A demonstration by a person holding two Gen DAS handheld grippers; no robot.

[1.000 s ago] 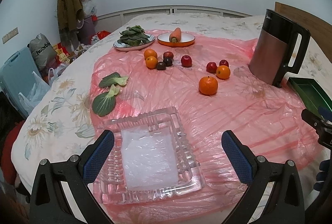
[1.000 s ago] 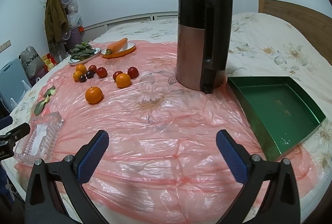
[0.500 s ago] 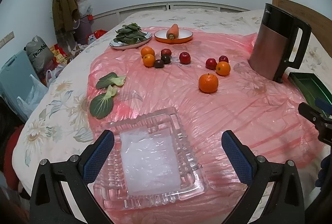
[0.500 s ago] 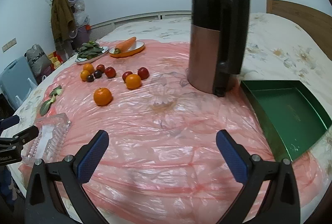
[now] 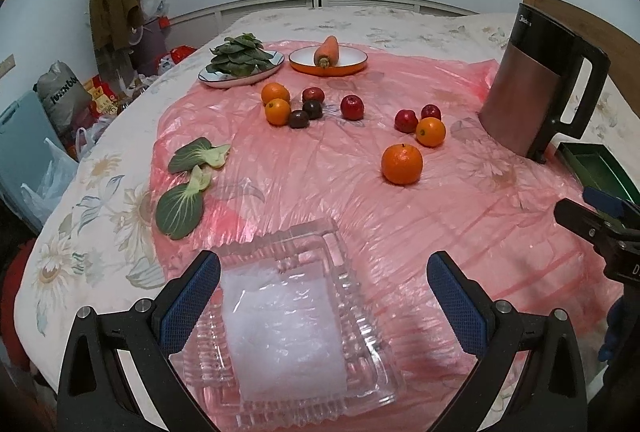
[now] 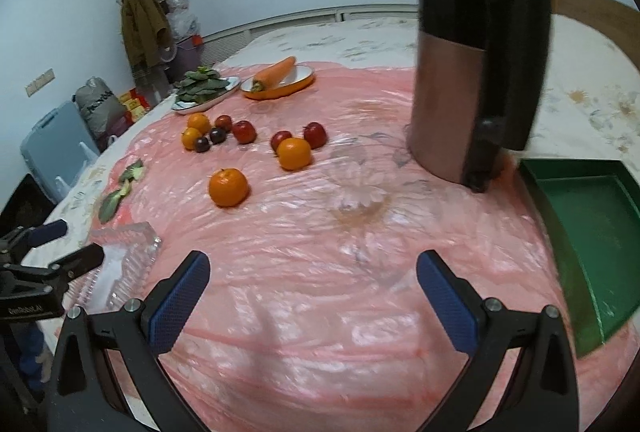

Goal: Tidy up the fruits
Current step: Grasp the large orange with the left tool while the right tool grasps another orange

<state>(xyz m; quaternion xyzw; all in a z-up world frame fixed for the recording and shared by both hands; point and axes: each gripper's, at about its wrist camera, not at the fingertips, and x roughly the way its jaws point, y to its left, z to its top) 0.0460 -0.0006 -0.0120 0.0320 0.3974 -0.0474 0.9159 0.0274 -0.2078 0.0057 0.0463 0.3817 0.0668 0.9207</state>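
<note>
Above glass tray (image 5: 360,316), left tool (image 5: 323,298) agape, empty.

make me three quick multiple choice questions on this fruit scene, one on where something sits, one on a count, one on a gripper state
1. Where does the carrot lie?
A. in the orange dish
B. in the green tray
C. in the clear plastic container

2. How many oranges lie on the pink plastic sheet?
A. two
B. four
C. six

3. What state is the left gripper in?
A. shut on an orange
B. shut on the kettle
C. open and holding nothing

Answers:
1. A: the carrot rests across the orange dish, beside the plate of greens.
2. B: two oranges sit in the far group, one orange by the red fruits, and the nearest orange sits alone.
3. C: its blue pads stand wide apart above the clear plastic container, gripping nothing.
</note>
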